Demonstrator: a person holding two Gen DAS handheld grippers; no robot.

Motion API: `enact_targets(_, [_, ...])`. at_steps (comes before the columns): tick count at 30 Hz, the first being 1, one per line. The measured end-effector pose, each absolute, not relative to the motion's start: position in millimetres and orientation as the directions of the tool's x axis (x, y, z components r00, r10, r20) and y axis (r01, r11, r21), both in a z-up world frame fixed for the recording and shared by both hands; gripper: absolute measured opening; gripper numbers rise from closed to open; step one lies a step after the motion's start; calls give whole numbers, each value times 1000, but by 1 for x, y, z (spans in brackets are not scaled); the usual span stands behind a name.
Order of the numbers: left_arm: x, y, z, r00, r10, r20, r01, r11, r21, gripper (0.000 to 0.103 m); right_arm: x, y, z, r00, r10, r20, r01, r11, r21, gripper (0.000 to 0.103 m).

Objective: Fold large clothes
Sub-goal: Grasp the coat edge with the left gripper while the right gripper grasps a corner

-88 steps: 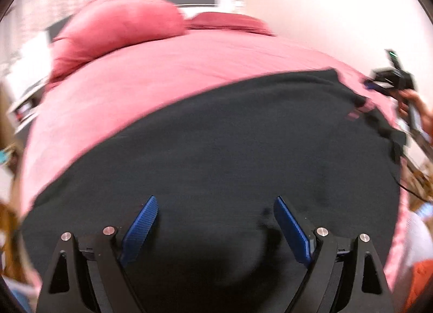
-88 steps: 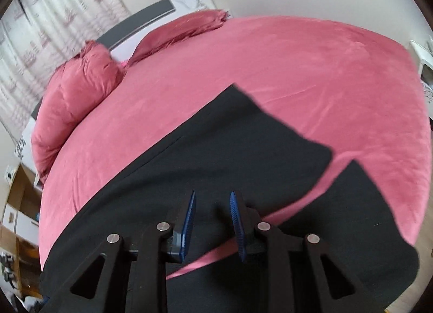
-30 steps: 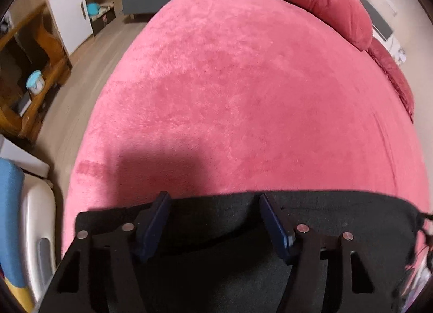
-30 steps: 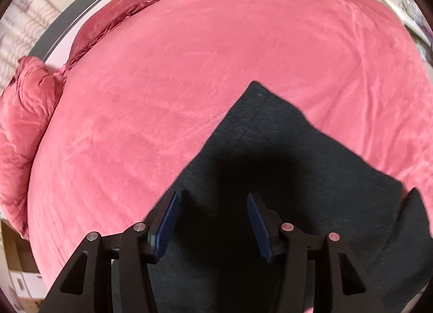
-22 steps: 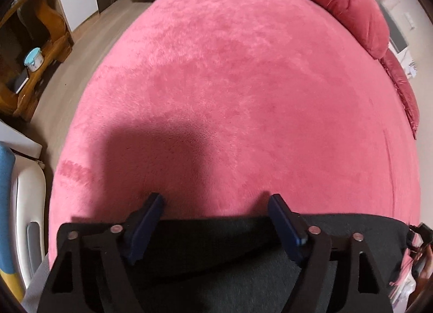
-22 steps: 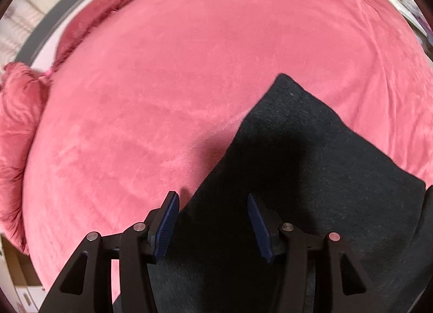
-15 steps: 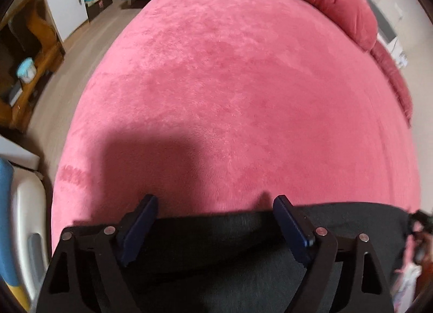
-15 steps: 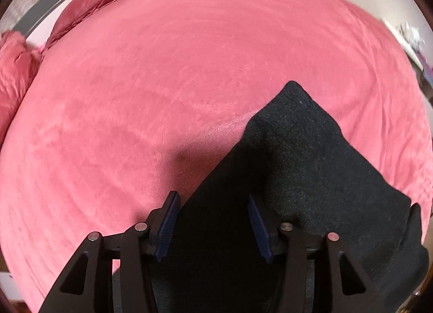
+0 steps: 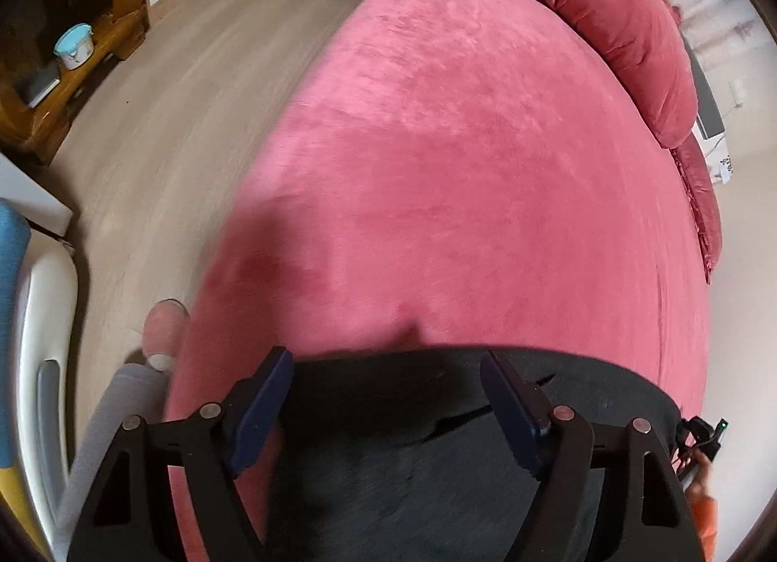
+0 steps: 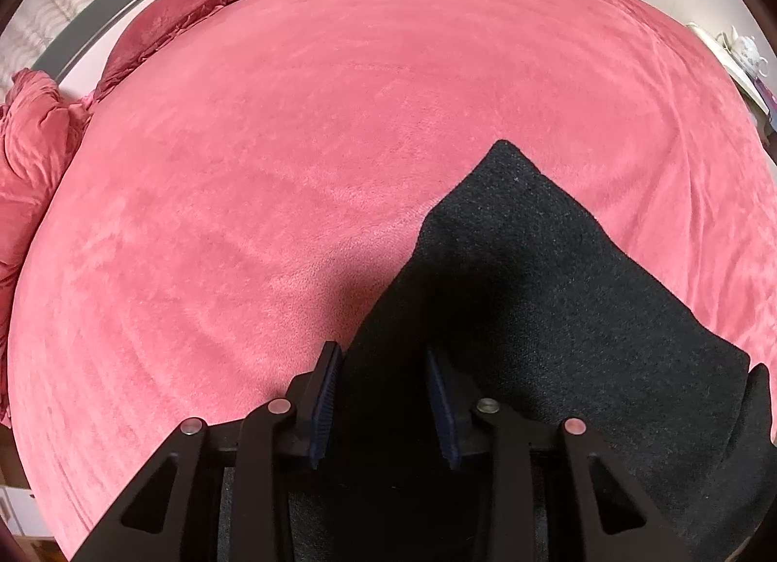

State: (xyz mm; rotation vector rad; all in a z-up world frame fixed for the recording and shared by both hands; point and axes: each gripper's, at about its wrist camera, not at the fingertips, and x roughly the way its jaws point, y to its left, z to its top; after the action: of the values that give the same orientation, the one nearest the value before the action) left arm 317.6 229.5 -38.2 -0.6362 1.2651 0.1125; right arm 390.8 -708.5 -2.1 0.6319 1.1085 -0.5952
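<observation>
The left gripper's (image 9: 386,409) 2 blue fingers (image 9: 262,411) are spread wide, hovering over the near edge of the black garment (image 9: 413,455) with nothing between them. The right gripper's (image 10: 383,409) fingers (image 10: 324,409) stand partly apart, with the left one at the garment's (image 10: 534,295) edge; whether they touch the cloth cannot be told.

The garment lies flat on the pink bed (image 10: 291,173), near its foot. In the right wrist view 1 corner points up the bed, and a second dark layer shows at the far right. In the left wrist view its straight edge runs across the frame just beyond the fingertips.

2 pink pillows (image 9: 607,13) sit at the head of the bed. Wooden floor (image 9: 184,91) and a pink slipper (image 9: 162,324) lie to the left.
</observation>
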Motion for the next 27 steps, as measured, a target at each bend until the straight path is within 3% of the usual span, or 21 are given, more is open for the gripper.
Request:
enact_targets(4, [307, 245, -38, 285, -288, -914, -417, 822, -389, 72, 390, -714, -7, 331, -119, -936, 717, 677, 168, 36])
enact_targets(8, [306, 248, -69, 221, -467, -856, -480, 712, -513, 67, 395, -711, -8, 323, -126, -938, 721, 675, 157, 36])
enact_targets(10, [311, 246, -71, 227, -427, -875, -491, 726, -481, 65, 399, -707, -9, 324, -132, -937, 726, 669, 157, 36])
enact_targets(13, [320, 243, -66, 263, -362, -894, -475, 758, -447, 44, 399, -706, -9, 327, -134, -936, 726, 669, 158, 36])
enact_targets(16, [316, 243, -65, 297, -370, -880, -476, 742, -472, 32, 401, -707, -9, 322, -134, -937, 730, 666, 155, 35])
enact_targets(17, [310, 245, -62, 303, -354, -885, -477, 747, -462, 8, 401, -707, -8, 320, -137, -938, 728, 669, 150, 33])
enact_targets(21, [283, 258, -51, 399, -384, -833, -484, 683, -547, 7, 391, -714, -1, 367, -88, -926, 735, 638, 231, 10])
enact_targets(27, [265, 248, -23, 505, -408, -760, -385, 682, -622, 5, 355, -732, 25, 518, 27, -855, 697, 566, 441, 9])
